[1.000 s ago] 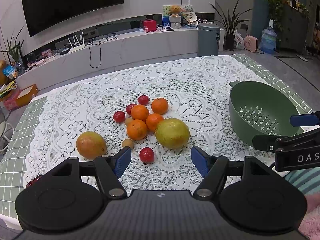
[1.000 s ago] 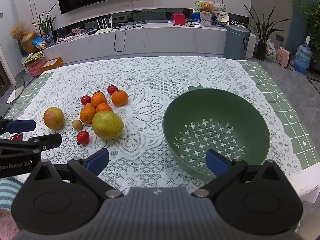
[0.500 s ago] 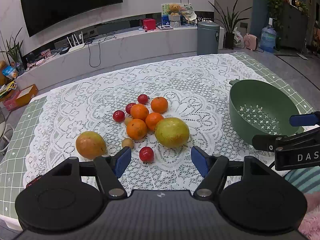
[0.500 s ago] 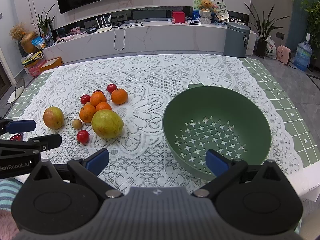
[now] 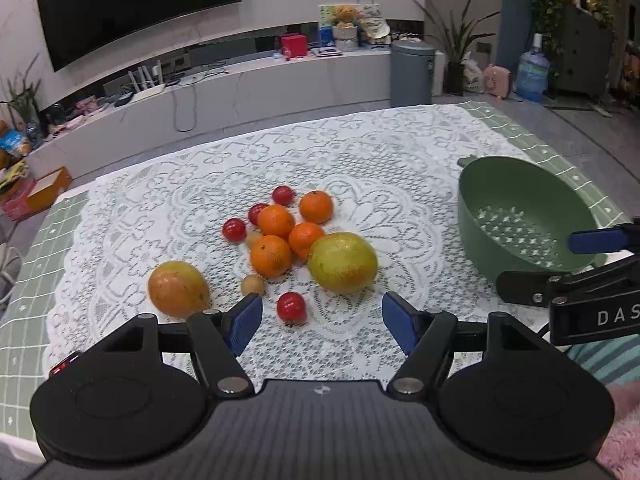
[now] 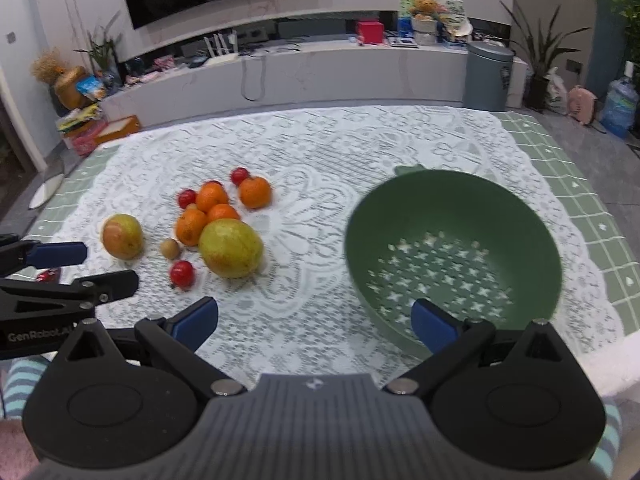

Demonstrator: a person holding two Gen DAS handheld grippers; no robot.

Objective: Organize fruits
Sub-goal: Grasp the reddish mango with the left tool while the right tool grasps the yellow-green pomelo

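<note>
Left wrist view: your left claw (image 5: 322, 322) spread wide, nothing between pads, hovering over lace-covered tabletop (image 5: 360, 168). Small red fruit (image 5: 292, 307) just ahead of pads. Fruit cluster beyond: four oranges (image 5: 271, 255), large yellow-green fruit (image 5: 343, 262), orange-yellow fruit (image 5: 178, 289) off to left, more small red ones behind.

Right wrist view: your right claw (image 6: 314, 326) spread, empty, right pad over near rim of green colander (image 6: 452, 216). Colander sits well right of fruit, no fruit inside.
</note>
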